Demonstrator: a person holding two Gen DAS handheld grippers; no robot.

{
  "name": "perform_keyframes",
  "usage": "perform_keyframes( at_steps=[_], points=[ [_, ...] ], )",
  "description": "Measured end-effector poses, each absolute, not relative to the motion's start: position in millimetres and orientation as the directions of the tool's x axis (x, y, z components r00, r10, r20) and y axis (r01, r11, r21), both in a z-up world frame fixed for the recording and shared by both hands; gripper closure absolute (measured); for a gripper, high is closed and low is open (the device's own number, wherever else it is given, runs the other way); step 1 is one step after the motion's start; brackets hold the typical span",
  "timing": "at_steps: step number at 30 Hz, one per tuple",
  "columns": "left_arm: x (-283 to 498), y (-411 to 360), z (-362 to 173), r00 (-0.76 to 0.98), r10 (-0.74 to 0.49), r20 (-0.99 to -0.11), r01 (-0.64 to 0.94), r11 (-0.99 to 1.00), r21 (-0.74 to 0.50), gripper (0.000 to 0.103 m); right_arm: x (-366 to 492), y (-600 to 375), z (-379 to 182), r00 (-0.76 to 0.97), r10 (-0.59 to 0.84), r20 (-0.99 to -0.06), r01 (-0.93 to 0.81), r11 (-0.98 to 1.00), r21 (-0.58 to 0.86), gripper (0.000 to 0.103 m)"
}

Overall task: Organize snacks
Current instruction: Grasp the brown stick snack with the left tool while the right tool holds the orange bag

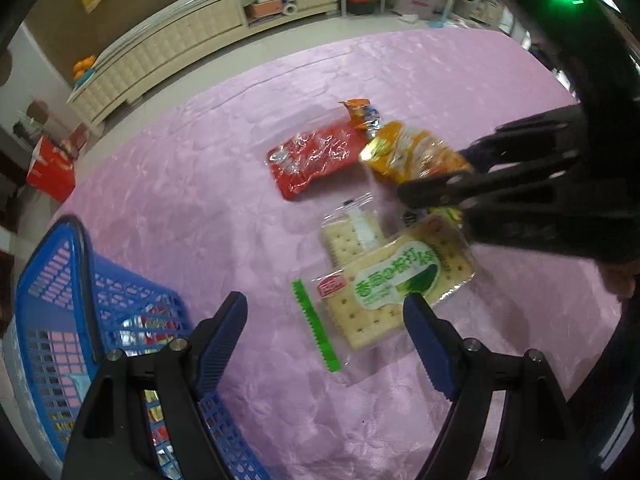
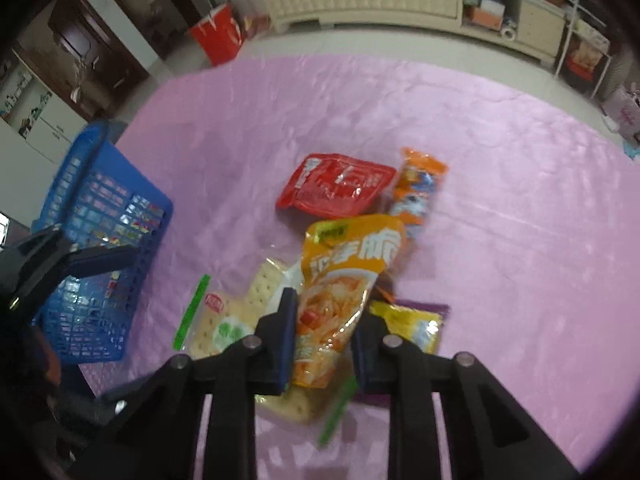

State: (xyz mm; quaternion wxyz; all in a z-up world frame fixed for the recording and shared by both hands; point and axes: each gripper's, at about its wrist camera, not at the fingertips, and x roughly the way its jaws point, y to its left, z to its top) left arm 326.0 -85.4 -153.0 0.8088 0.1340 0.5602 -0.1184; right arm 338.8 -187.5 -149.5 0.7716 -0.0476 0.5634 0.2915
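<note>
Gripping the yellow pouch (image 2: 344, 276), the right tool (image 2: 325, 344) reveals a purple packet (image 2: 416, 312); left tool (image 1: 324, 336) gapes.

Snack packets (image 2: 336, 188) cluster mid-table (image 2: 520, 200); the basket (image 2: 100, 216) stands well apart at their left.

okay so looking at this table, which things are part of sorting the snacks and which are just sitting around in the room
Part of the job:
- blue basket
- orange snack pouch, gripped by the right gripper
- cracker packs
- red packet
- small orange packet
- yellow and purple packet
- left gripper, open, holding nothing

Just lying about:
- cream cabinet
- red bag on the floor
- pink tablecloth
</note>
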Motion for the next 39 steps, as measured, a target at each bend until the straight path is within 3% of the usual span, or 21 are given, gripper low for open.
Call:
perform_keyframes(
  at_steps=[17,24,31,34,36,37,39],
  points=[
    [325,-146,-177,0.289,-0.021,-0.957,0.677,0.711,0.188,0.025,303,-242,-132,0.290,0.430,-0.855,-0.445,0.852,0.277,0.075],
    [334,-158,-206,0.231,0.011,-0.973,0.737,0.651,0.182,0.024,297,-249,-146,0.262,0.427,-0.866,-0.431,0.854,0.290,0.075],
    [344,-163,-210,0.175,-0.035,-0.984,0.755,0.647,0.111,0.024,297,-259,-151,0.251,0.446,-0.859,-0.402,0.855,0.327,0.075],
    [347,-162,-209,0.173,-0.049,-0.984,0.755,0.648,0.100,0.040,296,-263,-151,0.251,0.446,-0.859,-0.390,0.859,0.331,0.075],
    [342,-160,-202,0.193,-0.051,-0.980,0.749,0.653,0.113,0.058,295,-264,-150,0.252,0.442,-0.861,-0.390,0.861,0.327,0.075],
    [339,-160,-198,0.204,-0.055,-0.977,0.744,0.658,0.119,0.059,294,-263,-150,0.253,0.440,-0.862,-0.391,0.861,0.325,0.075],
    [335,-161,-192,0.227,-0.054,-0.972,0.731,0.669,0.133,0.074,291,-262,-147,0.258,0.439,-0.861,-0.393,0.862,0.321,0.075]
  ],
)
